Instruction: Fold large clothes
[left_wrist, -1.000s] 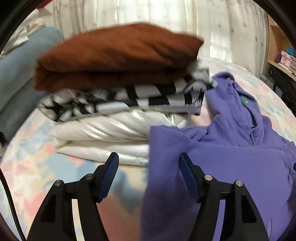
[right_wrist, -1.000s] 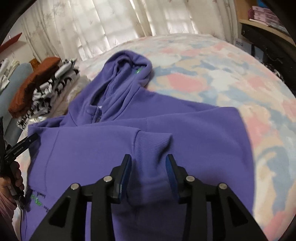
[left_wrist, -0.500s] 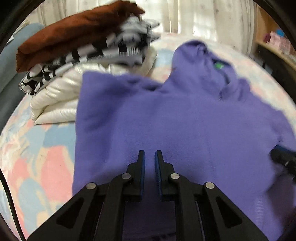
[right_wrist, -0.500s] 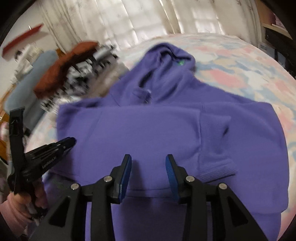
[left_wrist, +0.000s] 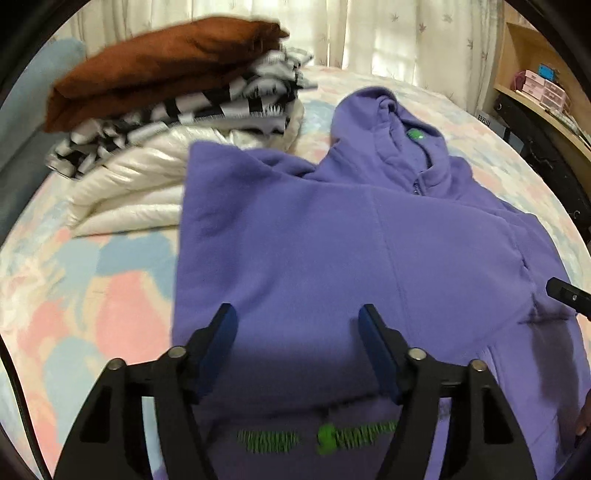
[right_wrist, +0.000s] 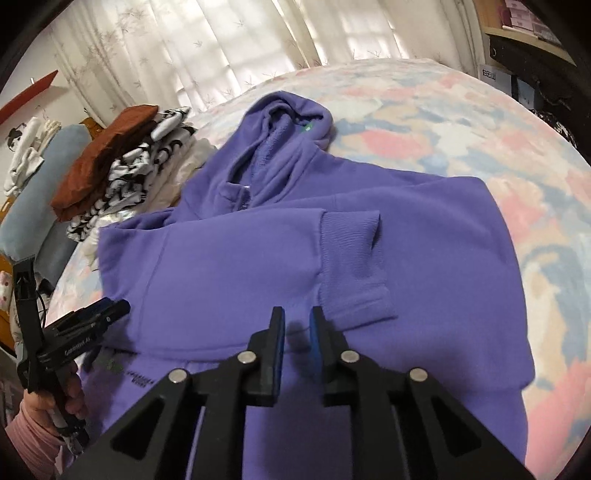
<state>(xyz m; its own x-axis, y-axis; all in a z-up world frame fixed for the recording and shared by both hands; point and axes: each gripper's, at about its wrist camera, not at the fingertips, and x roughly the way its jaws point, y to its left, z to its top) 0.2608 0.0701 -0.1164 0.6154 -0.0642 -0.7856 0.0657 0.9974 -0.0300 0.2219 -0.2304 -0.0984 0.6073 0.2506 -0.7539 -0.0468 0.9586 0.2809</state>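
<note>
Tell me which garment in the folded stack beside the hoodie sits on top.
The rust-brown garment tops the stack; beneath it lies the black-and-white patterned one, and the shiny white one is at the bottom, on the bed.

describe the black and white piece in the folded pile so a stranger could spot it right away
On the pastel floral bed, a stack of folded clothes sits left of the purple hoodie. The black-and-white patterned garment lies between the rust-brown top layer and the shiny white jacket: the only patterned piece.
</note>
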